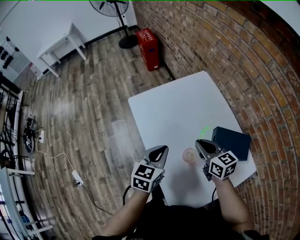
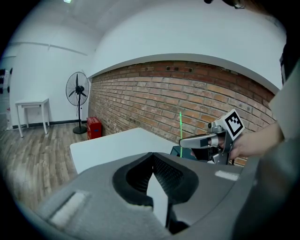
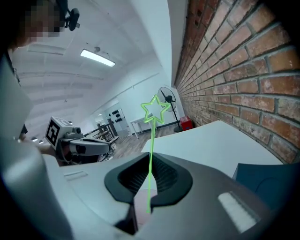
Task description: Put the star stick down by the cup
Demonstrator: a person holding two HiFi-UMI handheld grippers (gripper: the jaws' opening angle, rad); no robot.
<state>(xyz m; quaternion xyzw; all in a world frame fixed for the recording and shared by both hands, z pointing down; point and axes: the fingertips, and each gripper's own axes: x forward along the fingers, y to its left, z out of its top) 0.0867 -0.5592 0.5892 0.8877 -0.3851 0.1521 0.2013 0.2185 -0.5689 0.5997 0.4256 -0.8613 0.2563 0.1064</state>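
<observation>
A thin green star stick stands upright between the jaws of my right gripper, which is shut on its lower end. In the head view only the stick's star tip shows beyond that gripper. A small pink cup sits on the white table, just left of the right gripper and between the two grippers. My left gripper hovers at the table's near left edge, its jaws together and empty. From the left gripper view, the stick rises above the right gripper.
A dark blue box lies on the table just right of the right gripper, by the brick wall. On the wooden floor beyond the table are a red box, a fan and a white side table.
</observation>
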